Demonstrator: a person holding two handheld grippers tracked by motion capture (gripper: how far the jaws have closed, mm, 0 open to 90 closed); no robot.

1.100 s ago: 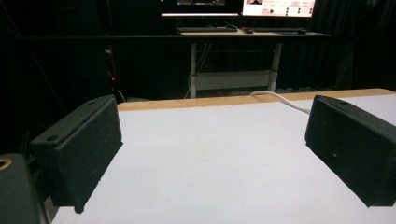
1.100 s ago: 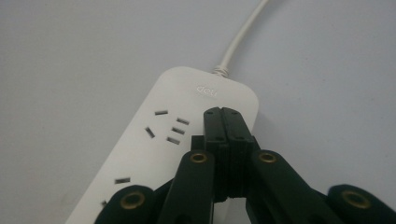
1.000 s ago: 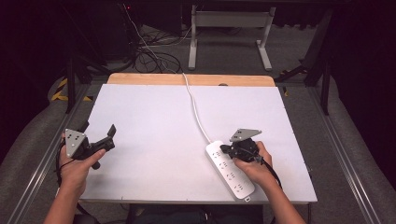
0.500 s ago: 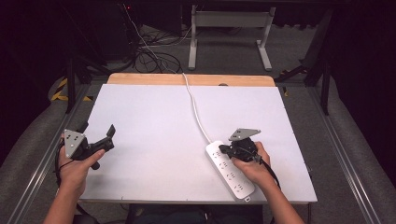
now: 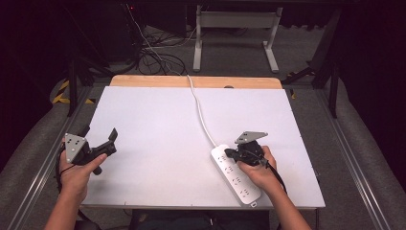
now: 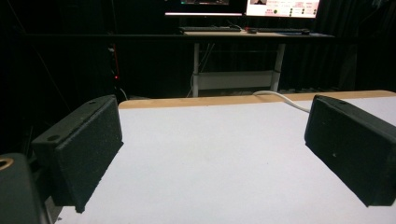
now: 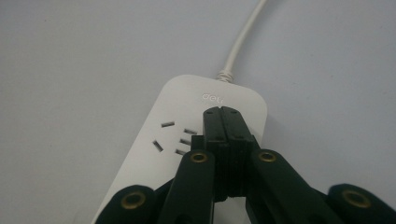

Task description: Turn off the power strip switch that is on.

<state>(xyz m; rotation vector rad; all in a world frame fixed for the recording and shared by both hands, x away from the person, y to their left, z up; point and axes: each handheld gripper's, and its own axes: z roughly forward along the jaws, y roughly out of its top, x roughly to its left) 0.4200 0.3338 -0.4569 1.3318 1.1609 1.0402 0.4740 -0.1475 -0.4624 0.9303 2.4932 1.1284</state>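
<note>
Your right claw (image 5: 229, 153) has its jaws pressed fully together on nothing, tips over the cord end of the white power strip (image 5: 235, 175) under your right hand (image 5: 256, 170). Its cord (image 5: 201, 112) runs ahead off the table's (image 5: 158, 115) far edge. Your left claw (image 5: 101, 139) gapes wide, empty, near the left edge.

White table (image 5: 158, 124) mostly bare: open room across centre and left of frame. Obstacles: power strip (image 5: 235, 175) lower right, its cord (image 5: 201, 112) running up centre to far edge.
</note>
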